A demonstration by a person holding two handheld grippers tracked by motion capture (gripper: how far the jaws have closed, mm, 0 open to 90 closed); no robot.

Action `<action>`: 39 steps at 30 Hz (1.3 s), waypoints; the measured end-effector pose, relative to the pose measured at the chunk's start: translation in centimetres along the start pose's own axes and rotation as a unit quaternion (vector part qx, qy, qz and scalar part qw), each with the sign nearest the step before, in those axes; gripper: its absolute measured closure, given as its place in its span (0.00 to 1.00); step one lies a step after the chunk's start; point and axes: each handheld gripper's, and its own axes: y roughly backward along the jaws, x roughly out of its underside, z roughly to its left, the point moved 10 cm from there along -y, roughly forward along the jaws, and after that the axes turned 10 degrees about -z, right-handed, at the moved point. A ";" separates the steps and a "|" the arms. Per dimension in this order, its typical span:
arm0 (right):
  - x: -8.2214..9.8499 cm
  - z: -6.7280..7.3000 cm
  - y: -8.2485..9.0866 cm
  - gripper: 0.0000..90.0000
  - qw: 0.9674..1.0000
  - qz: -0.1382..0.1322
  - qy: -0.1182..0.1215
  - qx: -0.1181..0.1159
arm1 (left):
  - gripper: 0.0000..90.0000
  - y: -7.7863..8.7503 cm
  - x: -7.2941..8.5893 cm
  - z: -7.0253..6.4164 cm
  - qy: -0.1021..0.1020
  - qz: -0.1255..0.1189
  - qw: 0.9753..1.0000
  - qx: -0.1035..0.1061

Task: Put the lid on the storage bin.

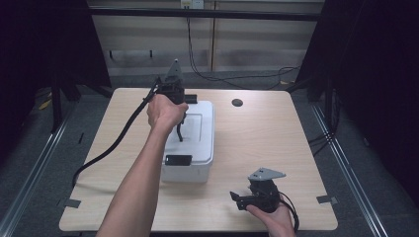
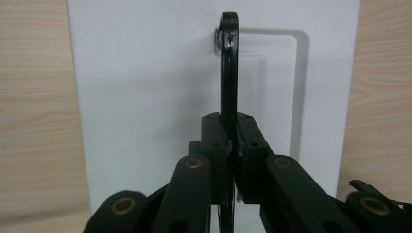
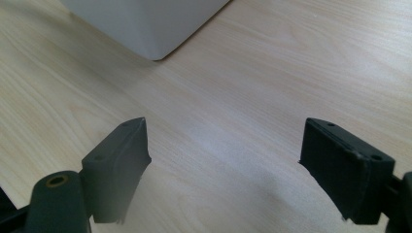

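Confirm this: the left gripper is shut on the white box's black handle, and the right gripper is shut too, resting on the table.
Not quite. The left gripper is indeed shut on the black handle of the white box, but the right gripper is open: the right gripper view shows its jaws wide apart over the bare table.

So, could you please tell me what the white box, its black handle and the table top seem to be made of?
White box: probably plastic, smooth matte skin, rounded moulded corners. Black handle: glossy, likely plastic or painted metal; the left gripper pinches it. Table top: pale wood-grain streaks, perhaps laminate.
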 end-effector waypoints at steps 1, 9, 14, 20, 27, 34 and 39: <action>0.0 0.0 0.0 0.19 1.000 0.000 0.000 0.000 | 0.94 0.0 0.0 0.0 0.000 0.000 1.000 0.000; 0.0 0.0 0.0 0.19 1.000 0.000 -0.001 0.000 | 0.94 -0.3 0.1 -0.1 -0.001 0.002 1.000 0.001; 0.0 0.0 0.0 0.19 1.000 0.000 -0.002 0.000 | 0.94 -0.5 0.1 -0.1 -0.002 0.003 1.000 0.004; 0.1 0.1 0.0 0.19 1.000 0.002 -0.001 -0.001 | 0.94 -0.6 0.1 0.0 -0.011 0.004 1.000 0.001; 0.0 0.1 0.0 0.19 1.000 0.001 -0.002 0.000 | 0.93 -0.7 0.2 0.0 -0.012 0.004 1.000 0.004; 0.0 0.0 0.0 0.19 1.000 0.001 -0.002 0.000 | 0.91 -1.2 0.3 0.6 -0.018 0.005 1.000 0.019; 0.1 0.1 0.0 0.19 1.000 0.005 -0.001 -0.001 | 0.88 -1.3 0.4 1.2 -0.025 0.009 0.999 0.023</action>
